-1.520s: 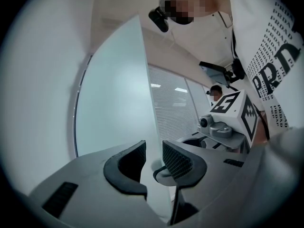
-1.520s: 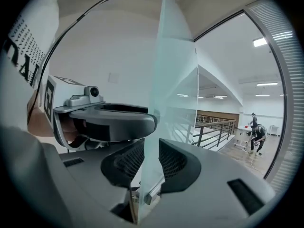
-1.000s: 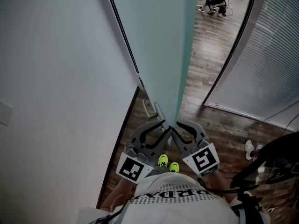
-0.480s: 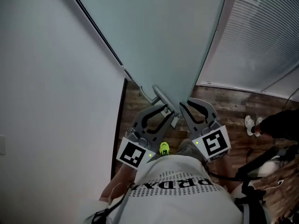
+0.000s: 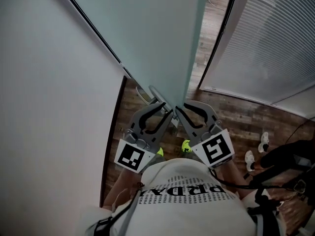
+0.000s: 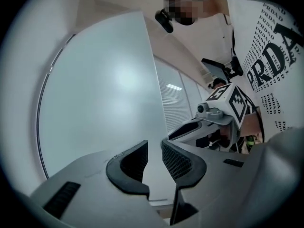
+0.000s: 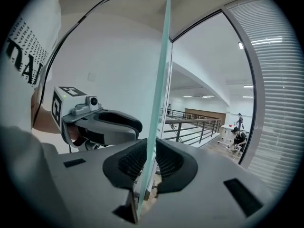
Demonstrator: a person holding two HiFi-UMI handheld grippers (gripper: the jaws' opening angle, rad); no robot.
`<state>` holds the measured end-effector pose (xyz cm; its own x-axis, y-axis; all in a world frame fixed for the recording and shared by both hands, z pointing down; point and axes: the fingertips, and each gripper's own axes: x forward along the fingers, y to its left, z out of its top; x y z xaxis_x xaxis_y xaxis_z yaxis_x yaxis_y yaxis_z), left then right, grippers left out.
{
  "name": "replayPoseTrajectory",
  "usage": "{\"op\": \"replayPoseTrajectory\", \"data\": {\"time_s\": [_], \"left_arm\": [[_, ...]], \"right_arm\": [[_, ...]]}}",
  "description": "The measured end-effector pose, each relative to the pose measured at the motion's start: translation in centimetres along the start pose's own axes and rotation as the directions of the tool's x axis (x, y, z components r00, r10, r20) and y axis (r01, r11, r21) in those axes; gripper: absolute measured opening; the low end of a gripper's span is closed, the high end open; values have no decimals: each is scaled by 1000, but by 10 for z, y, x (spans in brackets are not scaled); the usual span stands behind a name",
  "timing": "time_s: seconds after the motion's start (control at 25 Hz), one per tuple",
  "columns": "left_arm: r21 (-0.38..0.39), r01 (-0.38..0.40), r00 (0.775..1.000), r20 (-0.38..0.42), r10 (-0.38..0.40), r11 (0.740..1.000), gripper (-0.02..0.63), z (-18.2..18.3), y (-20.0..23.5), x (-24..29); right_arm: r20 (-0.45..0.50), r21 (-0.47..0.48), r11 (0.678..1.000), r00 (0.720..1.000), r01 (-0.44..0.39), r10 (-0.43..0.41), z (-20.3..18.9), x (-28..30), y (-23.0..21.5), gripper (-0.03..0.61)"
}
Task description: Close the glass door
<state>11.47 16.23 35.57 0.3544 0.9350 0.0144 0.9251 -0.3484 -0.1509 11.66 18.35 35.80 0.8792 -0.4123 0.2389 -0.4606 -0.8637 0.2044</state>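
The frosted glass door [image 5: 147,33] hangs ajar, its free edge pointing down at me. A metal handle [image 5: 156,96] sticks out low on that edge. My left gripper [image 5: 166,113] is shut on the handle; in the left gripper view [image 6: 154,158] a pale strip fills the narrow slot between its pads, with the door face [image 6: 104,89] on the left. My right gripper [image 5: 178,113] is shut on the door's edge. In the right gripper view [image 7: 151,163] the green glass edge [image 7: 159,94] runs straight up from between the pads.
A white wall [image 5: 49,107] stands close on the left. A dark curved door frame [image 5: 219,38] and a slatted wall [image 5: 275,43] lie right of the gap. The floor is wood planks [image 5: 231,117]. Through the opening, a railing [image 7: 190,127] and distant people [image 7: 237,137] show.
Both grippers have stayed at the door's edge and handle. The strip of floor between the door's edge and the dark frame is narrower than a second ago. My view has shifted.
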Motion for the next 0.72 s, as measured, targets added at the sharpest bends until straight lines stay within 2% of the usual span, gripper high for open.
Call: {"op": "replayPoseTrajectory", "data": {"time_s": [0.04,0.12,0.28,0.56,0.72], "left_arm": [[-22,1,1000,3,0,1000,98,-1,2,2],[-20,-22,1000,11,22,1000,98,-4,-1,0],[-14,-140,989,37,140,990,98,-16,-19,-23],[-47,-134,990,34,136,990,98,-23,-25,-27],[-38,-119,993,23,120,992,98,-23,-23,-28]], "right_arm": [[-15,-13,1000,1000,9,-9,-1,1,-2,48],[-23,-39,999,1000,-3,2,-6,0,0,48],[-10,-101,990,995,-98,97,-17,-5,22,48],[-34,-89,989,993,-115,112,-20,-12,23,44],[-43,-62,992,994,-107,104,-21,-13,19,44]]}}
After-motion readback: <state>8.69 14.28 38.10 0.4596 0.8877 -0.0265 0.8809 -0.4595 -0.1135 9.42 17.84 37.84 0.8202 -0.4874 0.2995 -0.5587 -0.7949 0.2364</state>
